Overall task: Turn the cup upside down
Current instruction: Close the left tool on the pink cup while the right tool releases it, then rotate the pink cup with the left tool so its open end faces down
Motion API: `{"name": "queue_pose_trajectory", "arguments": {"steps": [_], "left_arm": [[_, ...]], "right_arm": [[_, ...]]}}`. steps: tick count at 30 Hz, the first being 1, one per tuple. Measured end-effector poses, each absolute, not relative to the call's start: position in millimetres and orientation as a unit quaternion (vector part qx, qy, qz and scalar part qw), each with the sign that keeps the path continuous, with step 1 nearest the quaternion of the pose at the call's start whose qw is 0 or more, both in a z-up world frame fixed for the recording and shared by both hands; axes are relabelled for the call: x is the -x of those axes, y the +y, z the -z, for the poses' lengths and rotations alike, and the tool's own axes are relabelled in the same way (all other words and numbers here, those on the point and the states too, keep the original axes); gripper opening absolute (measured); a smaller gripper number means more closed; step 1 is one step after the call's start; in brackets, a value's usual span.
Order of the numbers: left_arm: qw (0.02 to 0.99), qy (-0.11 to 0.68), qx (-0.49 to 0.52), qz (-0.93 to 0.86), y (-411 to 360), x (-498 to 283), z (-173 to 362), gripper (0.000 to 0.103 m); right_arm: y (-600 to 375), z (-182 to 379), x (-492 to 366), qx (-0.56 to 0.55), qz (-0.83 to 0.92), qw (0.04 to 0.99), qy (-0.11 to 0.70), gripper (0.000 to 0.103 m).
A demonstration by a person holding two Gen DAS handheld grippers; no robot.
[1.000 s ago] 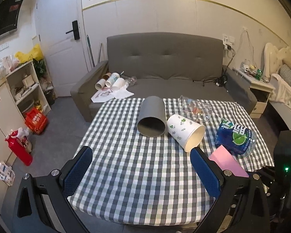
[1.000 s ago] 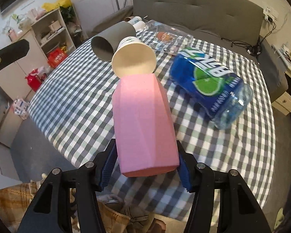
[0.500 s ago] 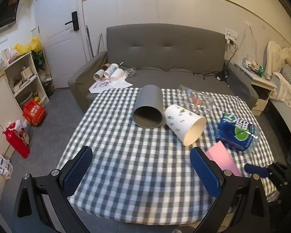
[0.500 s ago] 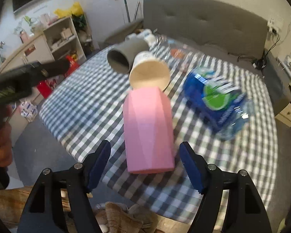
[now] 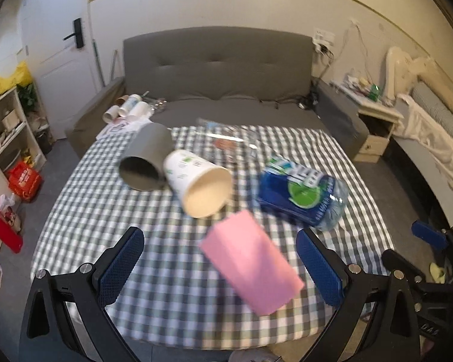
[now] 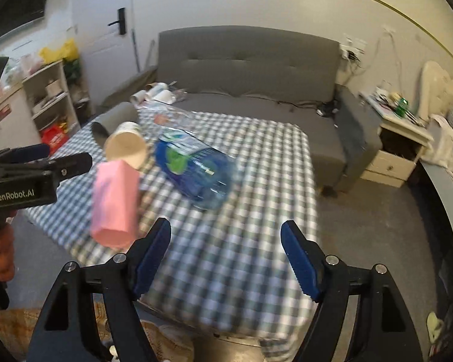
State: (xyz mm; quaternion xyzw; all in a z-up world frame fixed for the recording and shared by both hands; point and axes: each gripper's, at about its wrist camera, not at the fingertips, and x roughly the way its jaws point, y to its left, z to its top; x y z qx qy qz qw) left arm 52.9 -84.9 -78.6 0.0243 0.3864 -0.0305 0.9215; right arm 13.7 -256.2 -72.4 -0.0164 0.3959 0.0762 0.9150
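A pink cup lies on its side near the front edge of the checked table; it also shows in the right wrist view. Behind it lie a white paper cup and a grey cup, both on their sides. My left gripper is open, its jaws either side of the pink cup's near end. My right gripper is open and empty, right of the pink cup, above the table's front edge. The left gripper shows at the left of the right wrist view.
A blue-labelled water bottle lies right of the cups, with a clear plastic bottle behind. A grey sofa stands behind the table, a shelf at left, a bedside cabinet at right.
My right gripper has let go of the pink cup, opened, and drawn back to the right. My left gripper has moved right, so the pink cup now lies between its jaws.
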Motion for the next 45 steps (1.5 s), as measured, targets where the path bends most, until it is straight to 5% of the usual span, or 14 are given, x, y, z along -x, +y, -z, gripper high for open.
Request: {"name": "queue_pose_trajectory", "arguments": {"steps": [23, 36, 39, 45], "left_arm": [[0.874, 0.469, -0.114, 0.054, -121, -47, 140, 0.103], [0.869, 0.478, -0.062, 0.107, -118, -59, 151, 0.103], [0.87, 0.48, -0.031, 0.109, -107, -64, 153, 0.1], [0.877, 0.464, 0.03, 0.119, -77, -63, 147, 0.077]], "right_arm": [[-288, 87, -5, -0.024, -0.059, 0.91, 0.41, 0.075], [-267, 90, -5, 0.017, -0.064, 0.904, 0.423, 0.075], [-271, 93, -7, 0.017, -0.056, 0.902, 0.428, 0.075], [-269, 99, -12, 0.018, -0.057, 0.898, 0.435, 0.075]]}}
